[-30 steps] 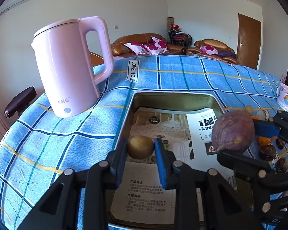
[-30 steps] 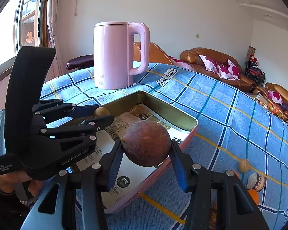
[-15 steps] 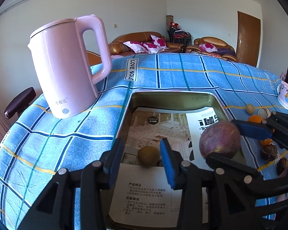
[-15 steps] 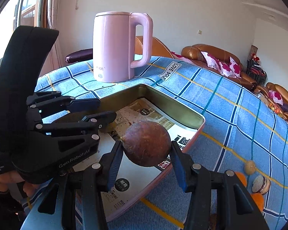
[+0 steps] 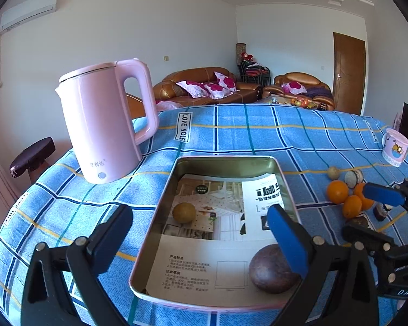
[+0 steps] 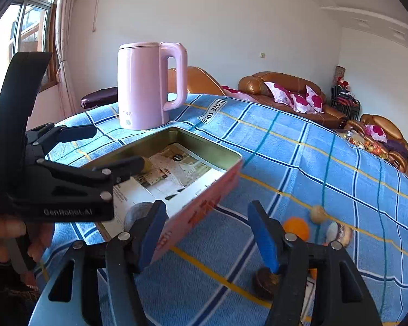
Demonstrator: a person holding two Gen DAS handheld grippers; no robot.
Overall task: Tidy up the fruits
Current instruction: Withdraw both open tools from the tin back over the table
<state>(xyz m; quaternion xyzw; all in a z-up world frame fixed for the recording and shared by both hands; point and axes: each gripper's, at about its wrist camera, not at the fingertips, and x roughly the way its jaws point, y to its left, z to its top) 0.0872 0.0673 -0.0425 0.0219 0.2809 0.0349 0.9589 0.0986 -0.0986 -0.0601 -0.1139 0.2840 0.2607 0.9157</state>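
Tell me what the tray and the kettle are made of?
The tray looks like thin metal: its inside walls are shiny gold and mirror the light, and its rim is rolled. The kettle looks like smooth pink plastic with a soft sheen, though there could be metal inside that I can't see.

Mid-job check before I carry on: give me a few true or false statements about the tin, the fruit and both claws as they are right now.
1. Two fruits lie in the tin tray. True: a yellow-brown fruit and a purple passion fruit.
2. The right claw grips the passion fruit. False: it is open and empty.
3. The left claw is open. True.
4. The oranges are inside the tin. False: they sit on the tablecloth beside it.
5. The pink kettle lies tipped over. False: it stands upright.
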